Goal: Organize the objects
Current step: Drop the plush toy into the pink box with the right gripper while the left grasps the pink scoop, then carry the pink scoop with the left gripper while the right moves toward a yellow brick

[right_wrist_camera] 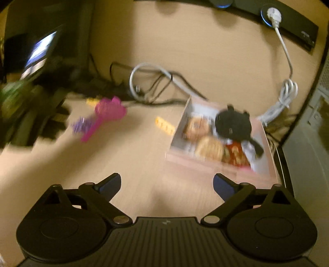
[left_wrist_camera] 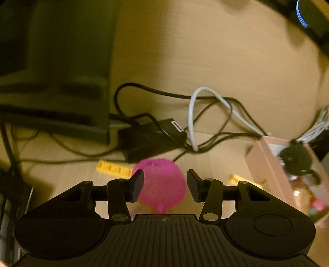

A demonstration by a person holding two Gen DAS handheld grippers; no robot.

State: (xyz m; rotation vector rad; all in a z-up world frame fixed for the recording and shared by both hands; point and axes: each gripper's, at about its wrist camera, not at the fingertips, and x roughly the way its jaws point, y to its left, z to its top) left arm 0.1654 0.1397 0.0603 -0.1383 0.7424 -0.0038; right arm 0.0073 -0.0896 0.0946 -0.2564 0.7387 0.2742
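Note:
A pink toy scoop (left_wrist_camera: 162, 182) lies on the wooden desk between the open fingers of my left gripper (left_wrist_camera: 165, 184), its handle pointing toward the camera; the pads do not clearly touch it. It also shows in the right wrist view (right_wrist_camera: 108, 113), beside a small purple object (right_wrist_camera: 81, 124). Two yellow bricks (left_wrist_camera: 114, 168) (right_wrist_camera: 165, 124) lie on the desk. A pink box (right_wrist_camera: 218, 162) at the right holds a black plush toy (right_wrist_camera: 233, 123), a donut (right_wrist_camera: 195, 128) and other toys. My right gripper (right_wrist_camera: 166, 187) is open and empty above bare desk.
A tangle of black and grey cables (left_wrist_camera: 197, 115) and a black adapter (left_wrist_camera: 148, 137) lie behind the scoop. A monitor base (left_wrist_camera: 53, 115) stands at the left. A white coiled cord (right_wrist_camera: 284, 96) and a power strip (right_wrist_camera: 287, 18) sit at the back right.

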